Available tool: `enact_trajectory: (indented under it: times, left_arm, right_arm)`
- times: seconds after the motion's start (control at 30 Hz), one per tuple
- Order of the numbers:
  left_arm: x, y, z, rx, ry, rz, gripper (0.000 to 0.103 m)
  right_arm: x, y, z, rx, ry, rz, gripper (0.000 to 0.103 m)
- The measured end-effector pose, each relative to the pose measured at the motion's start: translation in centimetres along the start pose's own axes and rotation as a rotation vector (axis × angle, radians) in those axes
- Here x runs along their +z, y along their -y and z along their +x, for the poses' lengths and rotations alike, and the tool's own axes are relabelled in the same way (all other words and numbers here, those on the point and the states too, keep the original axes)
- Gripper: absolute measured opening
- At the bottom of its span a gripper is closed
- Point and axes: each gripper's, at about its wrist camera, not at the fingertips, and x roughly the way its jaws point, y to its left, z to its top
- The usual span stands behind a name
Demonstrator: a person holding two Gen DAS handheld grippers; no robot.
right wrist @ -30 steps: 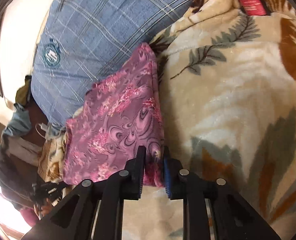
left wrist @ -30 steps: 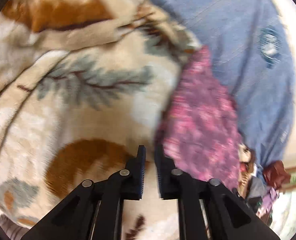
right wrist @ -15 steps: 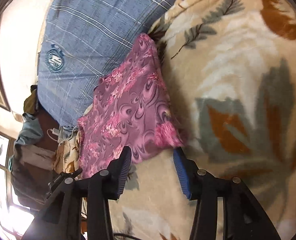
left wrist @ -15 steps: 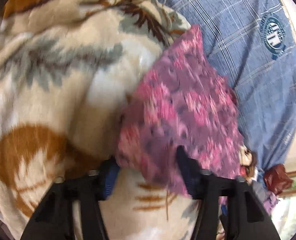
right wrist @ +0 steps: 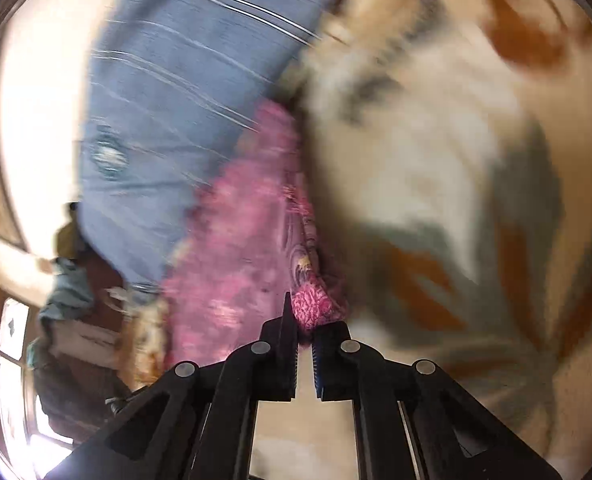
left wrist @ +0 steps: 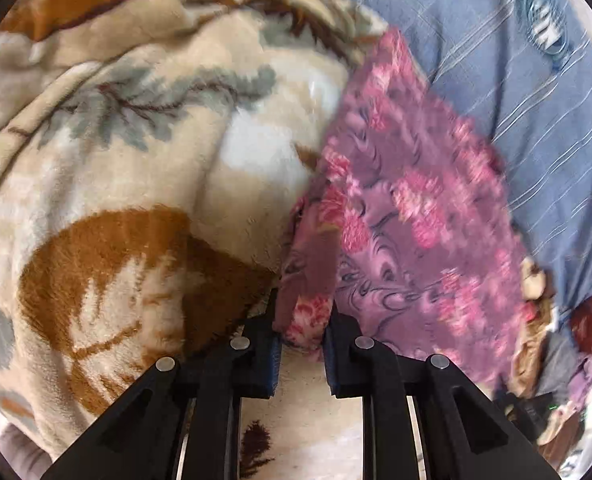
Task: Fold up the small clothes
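While the left hand-held gripper (left wrist: 302, 334) is closing on a bunched corner of the purple floral garment (left wrist: 416, 216), the right hand-held gripper (right wrist: 304, 334) pinches another corner tight; the cloth lies just ahead of both, between a leaf-patterned blanket (left wrist: 135, 160) and a blue checked pillow (left wrist: 516, 80).

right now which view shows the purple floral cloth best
The left wrist view: the purple floral cloth spreads wide there, pattern readable, its corner between the closing left tongs. The right wrist view is motion-blurred, showing only a pink smear and the bunched corner in the right tongs.

Purple-pink floral cloth (left wrist: 416, 216); cream leaf-print blanket (left wrist: 135, 160).
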Motion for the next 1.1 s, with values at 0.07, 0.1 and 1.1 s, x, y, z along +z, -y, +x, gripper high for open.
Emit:
enact_trajectory:
  times: [0.07, 0.1, 1.1]
  left_arm:
    - [0.0, 0.3, -1.5, 0.015, 0.024, 0.033, 0.018]
    - [0.1, 0.4, -2.6, 0.010, 0.041, 0.062, 0.018]
    - [16.6, 10.6, 7.9, 0.004, 0.077, 0.283, 0.005]
  right_arm:
    - [-0.2, -0.5, -0.3, 0.002, 0.010, -0.008, 0.009]
    - [-0.2, -1.3, -0.6, -0.019, -0.001, -0.027, 0.014]
    - [15.9, -12.6, 12.0, -0.180, 0.086, -0.374, 0.006]
